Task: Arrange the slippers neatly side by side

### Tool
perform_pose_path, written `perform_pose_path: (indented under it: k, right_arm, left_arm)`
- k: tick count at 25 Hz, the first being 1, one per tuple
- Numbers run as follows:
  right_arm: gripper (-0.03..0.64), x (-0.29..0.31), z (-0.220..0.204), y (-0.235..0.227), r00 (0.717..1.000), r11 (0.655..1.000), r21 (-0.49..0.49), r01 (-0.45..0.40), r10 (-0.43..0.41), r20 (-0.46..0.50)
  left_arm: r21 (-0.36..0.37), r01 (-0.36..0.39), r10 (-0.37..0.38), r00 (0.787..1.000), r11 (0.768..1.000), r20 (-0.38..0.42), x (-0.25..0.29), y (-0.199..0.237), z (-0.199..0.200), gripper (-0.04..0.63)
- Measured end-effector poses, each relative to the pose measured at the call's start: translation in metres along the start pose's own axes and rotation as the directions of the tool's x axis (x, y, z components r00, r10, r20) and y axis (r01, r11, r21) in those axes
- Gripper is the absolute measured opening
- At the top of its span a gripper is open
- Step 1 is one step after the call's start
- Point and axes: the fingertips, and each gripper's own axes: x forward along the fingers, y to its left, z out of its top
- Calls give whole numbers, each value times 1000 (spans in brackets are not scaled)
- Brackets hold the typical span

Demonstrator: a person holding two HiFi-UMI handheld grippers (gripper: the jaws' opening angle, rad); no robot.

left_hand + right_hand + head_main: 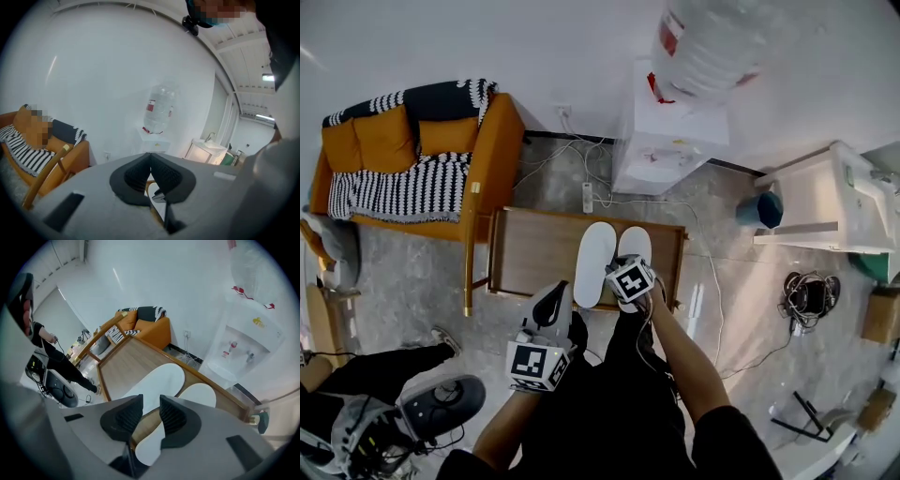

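Both slippers [595,262] lie side by side on the surface [534,253]. The right gripper [150,401] hangs just above them, jaws apart and empty; the left gripper [150,157] is held off, jaws together on nothing. Pulling away low, a jaw could snag a heel and skew the pair

The head view looks steeply down from well above the wooden table [530,258], taking in the sofa [403,150] and the water dispenser [666,141] beyond its far edge. The right gripper view sits close over the table's near edge, tilted down along the white slippers [157,383]. The left gripper view faces almost level at the wall [117,70], sharing sofa and dispenser with both other views.
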Motion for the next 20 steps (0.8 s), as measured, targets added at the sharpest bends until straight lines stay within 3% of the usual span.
perform_pose_path:
  k: [6, 9, 15, 20]
  right_arm:
    - [29, -53, 11, -8, 985, 989, 126, 76, -94, 142]
    - [17, -93, 24, -14, 949, 972, 213, 96, -154, 273]
    - [14, -189, 41, -21, 823, 932, 339, 128, -291, 489]
    - [12, -270, 53, -8, 684, 914, 363, 180, -381, 622]
  left_arm:
    - [30, 49, -50, 999, 998, 19, 1, -10, 16, 15]
    - [75, 69, -73, 996, 995, 54, 2, -15, 30, 15]
    - [92, 111, -119, 989, 990, 89, 6, -30, 53, 15]
    - [90, 134, -146, 980, 987, 136, -2, -47, 81, 15]
